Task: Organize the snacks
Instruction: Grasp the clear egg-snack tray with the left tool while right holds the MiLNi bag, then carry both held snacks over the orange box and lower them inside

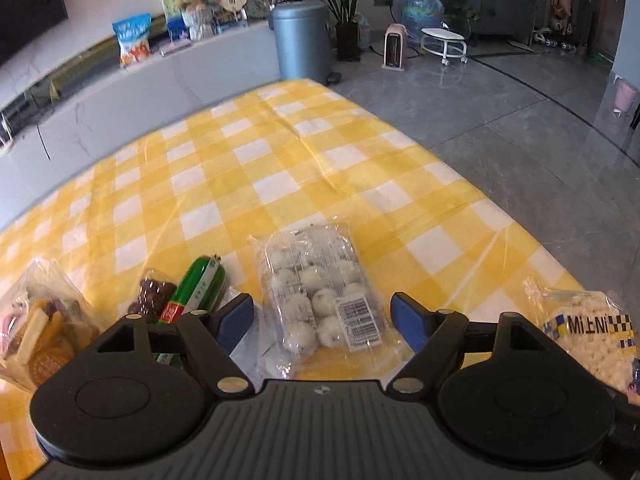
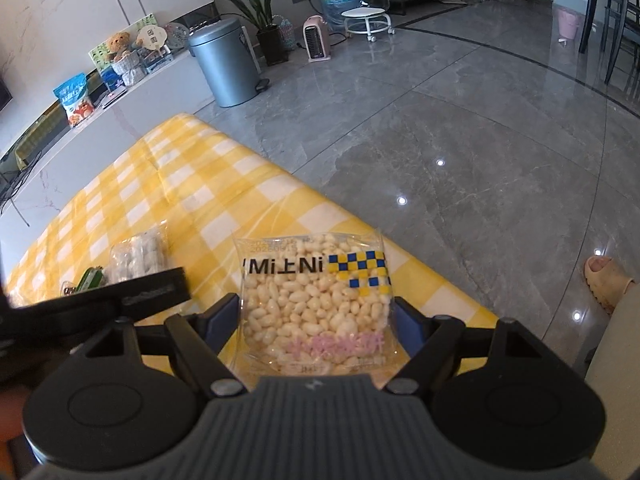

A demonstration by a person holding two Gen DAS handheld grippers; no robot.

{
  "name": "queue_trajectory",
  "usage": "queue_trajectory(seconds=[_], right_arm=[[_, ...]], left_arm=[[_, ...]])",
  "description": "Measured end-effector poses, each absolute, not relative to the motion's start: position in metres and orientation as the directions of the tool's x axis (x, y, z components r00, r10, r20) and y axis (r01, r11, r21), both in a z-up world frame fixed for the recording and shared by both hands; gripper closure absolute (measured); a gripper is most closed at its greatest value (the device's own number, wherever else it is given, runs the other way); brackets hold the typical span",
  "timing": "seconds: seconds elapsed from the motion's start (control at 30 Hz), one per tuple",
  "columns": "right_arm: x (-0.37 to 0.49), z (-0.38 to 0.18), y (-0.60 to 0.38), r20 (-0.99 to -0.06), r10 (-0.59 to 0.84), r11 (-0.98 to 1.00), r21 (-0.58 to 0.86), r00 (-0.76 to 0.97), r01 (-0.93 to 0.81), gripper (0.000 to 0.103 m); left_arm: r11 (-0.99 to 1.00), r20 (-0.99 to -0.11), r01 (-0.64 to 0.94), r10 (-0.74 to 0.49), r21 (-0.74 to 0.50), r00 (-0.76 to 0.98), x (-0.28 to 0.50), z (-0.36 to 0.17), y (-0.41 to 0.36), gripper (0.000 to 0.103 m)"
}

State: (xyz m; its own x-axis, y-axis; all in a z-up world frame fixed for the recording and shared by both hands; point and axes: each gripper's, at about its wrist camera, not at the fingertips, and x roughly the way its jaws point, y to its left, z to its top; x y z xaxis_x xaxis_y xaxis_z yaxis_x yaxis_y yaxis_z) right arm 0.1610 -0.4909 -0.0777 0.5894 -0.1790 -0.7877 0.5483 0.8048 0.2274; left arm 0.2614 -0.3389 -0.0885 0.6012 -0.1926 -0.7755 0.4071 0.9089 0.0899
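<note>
Five snack packs on the checked table (image 1: 280, 152); both grippers' jaws wide, empty.

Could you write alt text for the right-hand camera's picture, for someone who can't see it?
The right gripper hangs open around a clear packet of puffed rice lying on a yellow checked tablecloth, near the table's edge. To its left lies a pack of white round sweets; beyond is a grey tiled floor and a grey bin.
</note>
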Motion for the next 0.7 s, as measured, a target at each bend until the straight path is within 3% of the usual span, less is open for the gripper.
queue_trajectory(seconds=[0.2,0.7], right_arm=[[0.162,-0.079,-0.491,-0.790,-0.165,0.808,0.235,0.591,0.540,0.024],[0.164,-0.077,-0.480,-0.766,-0.084,0.868,0.258,0.637,0.425,0.024]], left_arm=[[0.901,-0.780,0.429,-0.221,0.066,0.585,0.262,-0.085,-0.335,0.030],[0.930,-0.722,0.365,-0.283,-0.045,0.632,0.225,-0.038,-0.283,0.036]])
